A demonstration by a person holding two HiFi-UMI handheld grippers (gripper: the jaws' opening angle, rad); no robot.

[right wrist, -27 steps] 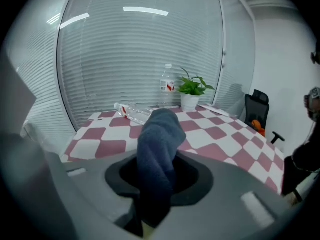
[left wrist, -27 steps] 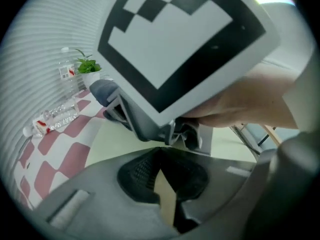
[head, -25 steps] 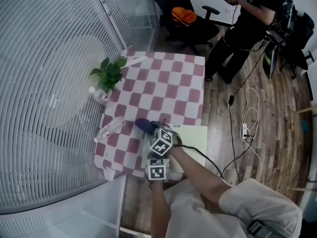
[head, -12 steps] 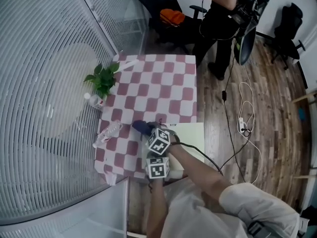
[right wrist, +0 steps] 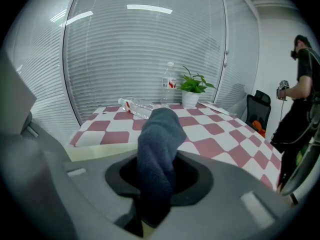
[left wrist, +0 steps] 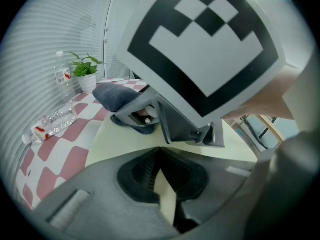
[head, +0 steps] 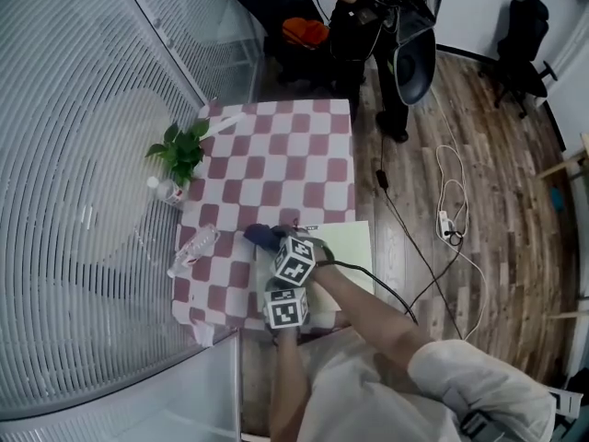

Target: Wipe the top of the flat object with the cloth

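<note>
On the near right part of the checkered surface point(head: 276, 164) a pale yellow flat object point(head: 350, 247) is laid, one edge running along the surface's near side. At its far left corner a dark blue cloth point(head: 260, 238) is bunched, partly on the pale top and partly over the red and white squares. The cloth is pinched by the right claw point(right wrist: 156, 176), whose jaws are pressed onto it, so that a fold stands up between them. Just nearer the person, the left claw point(left wrist: 160, 151) is set low over the flat object's near part, its jaws pressed together at the tips with nothing gripped; only the pale top is seen through the slit behind them. Both claws are kept close together, one behind the other.

Along the surface's left side a clear bottle point(head: 191, 247) is seen lying down, a second bottle point(head: 164, 190) standing upright, and a small potted plant point(head: 178, 150) beside it. Beyond the far end, a person point(head: 368, 7) in dark clothes is seen standing on the wooden floor, where cables point(head: 451, 224) are strewn.
</note>
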